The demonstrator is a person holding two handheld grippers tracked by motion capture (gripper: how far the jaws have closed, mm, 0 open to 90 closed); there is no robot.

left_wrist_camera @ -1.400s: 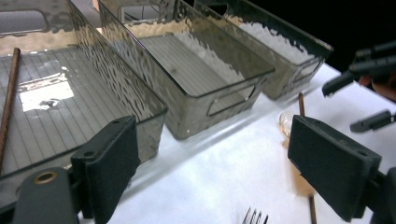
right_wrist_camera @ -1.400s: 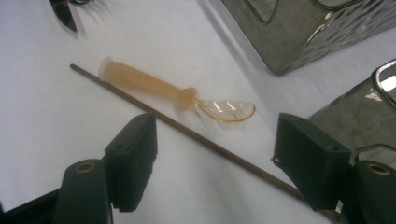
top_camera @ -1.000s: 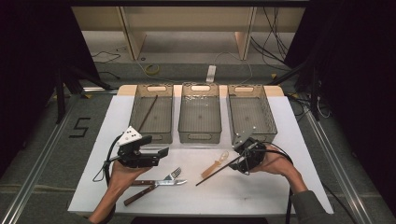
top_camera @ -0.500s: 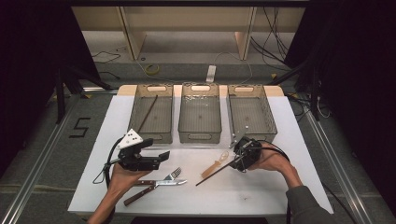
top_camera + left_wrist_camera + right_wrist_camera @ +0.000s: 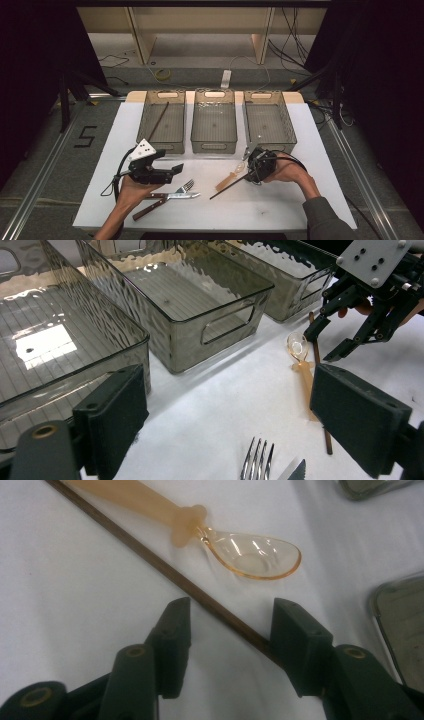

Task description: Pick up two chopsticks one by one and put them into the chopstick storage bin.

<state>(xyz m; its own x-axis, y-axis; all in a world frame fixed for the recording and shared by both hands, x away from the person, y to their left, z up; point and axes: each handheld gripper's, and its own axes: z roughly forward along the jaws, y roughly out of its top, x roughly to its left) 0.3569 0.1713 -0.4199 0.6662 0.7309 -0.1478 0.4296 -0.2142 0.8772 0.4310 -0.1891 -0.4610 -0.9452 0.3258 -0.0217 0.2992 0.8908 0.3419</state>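
Closing in, the right tongs (image 5: 227, 640) have just narrowed around the chopstick (image 5: 165, 570), not yet gripping; it lies beside the spoon (image 5: 240, 555) on the worktop (image 5: 280, 205). Left tongs (image 5: 250, 425) gape empty.

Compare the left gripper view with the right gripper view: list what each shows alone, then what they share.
Left gripper view alone: a fork, a knife tip, three grey bins and the right tool seen from outside.
Right gripper view alone: the right tool's jaws, which have just been closing, straddling the thin brown stick without pressing on it.
Both: the stick, the amber spoon and the white table.
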